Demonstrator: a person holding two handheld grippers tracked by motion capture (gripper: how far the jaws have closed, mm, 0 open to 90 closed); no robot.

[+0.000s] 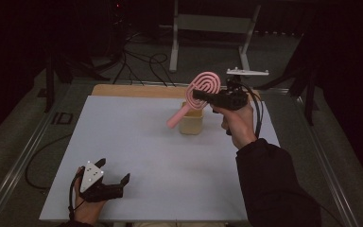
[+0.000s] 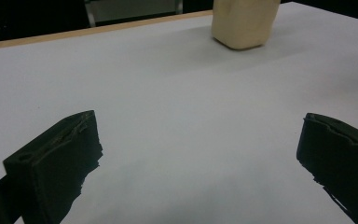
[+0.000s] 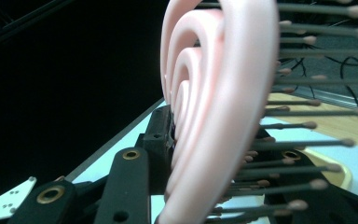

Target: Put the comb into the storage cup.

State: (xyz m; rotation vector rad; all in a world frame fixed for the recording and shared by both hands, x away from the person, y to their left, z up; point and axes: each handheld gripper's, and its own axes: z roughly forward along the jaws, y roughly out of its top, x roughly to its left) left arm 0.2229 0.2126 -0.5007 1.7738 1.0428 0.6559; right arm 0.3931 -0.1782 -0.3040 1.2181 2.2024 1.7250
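A pink hairbrush [image 1: 199,92] with concentric looped ribs and a slanted handle hangs in the air over a cream cup [image 1: 191,121]. My right gripper [image 1: 198,95] is shut on the brush head, held above the table at the back centre. In the right gripper view the pink head [image 3: 219,107] stands between the jaws, its grey bristles pointing right. My left gripper [image 1: 115,170] rests open near the front left of the white table [image 1: 137,142], nothing between its jaws [image 2: 196,163]. The cup [image 2: 244,22] stands far ahead of it.
A wooden strip [image 1: 137,91] runs along the table's far edge. Behind it are black cables [image 1: 142,66] on the floor and a grey metal stand [image 1: 212,28]. Metal rails flank the table on both sides.
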